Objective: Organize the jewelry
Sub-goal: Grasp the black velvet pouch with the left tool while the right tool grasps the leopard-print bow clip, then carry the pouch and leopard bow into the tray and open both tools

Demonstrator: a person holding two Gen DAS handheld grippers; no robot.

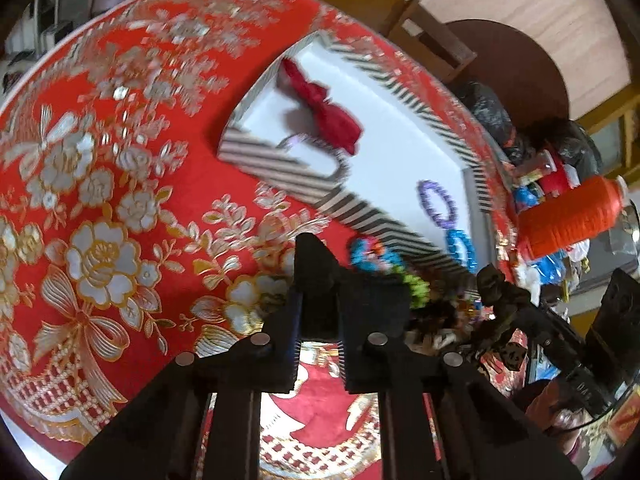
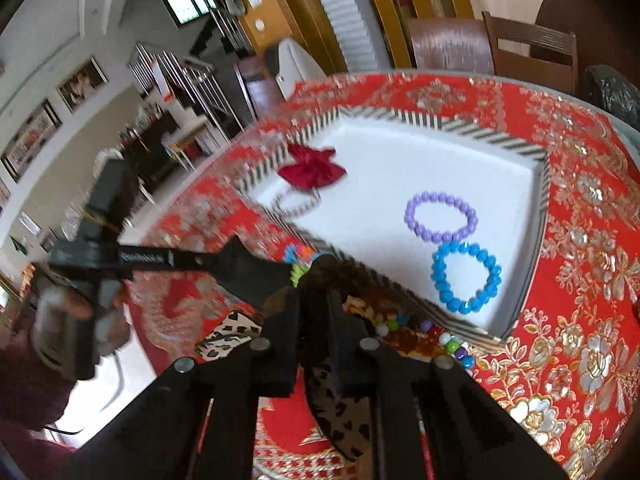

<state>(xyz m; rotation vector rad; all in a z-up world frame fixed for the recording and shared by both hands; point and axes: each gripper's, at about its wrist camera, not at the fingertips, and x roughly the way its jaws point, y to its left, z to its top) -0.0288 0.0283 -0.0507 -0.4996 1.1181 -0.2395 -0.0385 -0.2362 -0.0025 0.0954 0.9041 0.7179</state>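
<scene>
A white tray with a black-and-white striped rim (image 2: 472, 130) (image 1: 352, 210) lies on the red floral tablecloth. In it lie a purple bead bracelet (image 2: 414, 216) (image 1: 424, 194), a blue bead bracelet (image 2: 440, 284) (image 1: 454, 242), a red fabric bow (image 2: 312, 170) (image 1: 324, 110) and a thin striped bangle (image 2: 286, 204). A pile of mixed beads and hair pieces (image 2: 404, 330) (image 1: 376, 260) lies in front of the tray. My right gripper (image 2: 320, 280) is shut on a leopard-print fabric piece (image 2: 344, 420) above the pile. My left gripper (image 1: 320, 256) is open and empty beside the pile.
An orange thread spool (image 1: 568, 216) and plastic-wrapped clutter (image 1: 540, 184) sit past the tray's far end. Wooden chairs (image 2: 532, 56) stand behind the round table. The left gripper's body (image 2: 152, 260) reaches in from the left in the right wrist view.
</scene>
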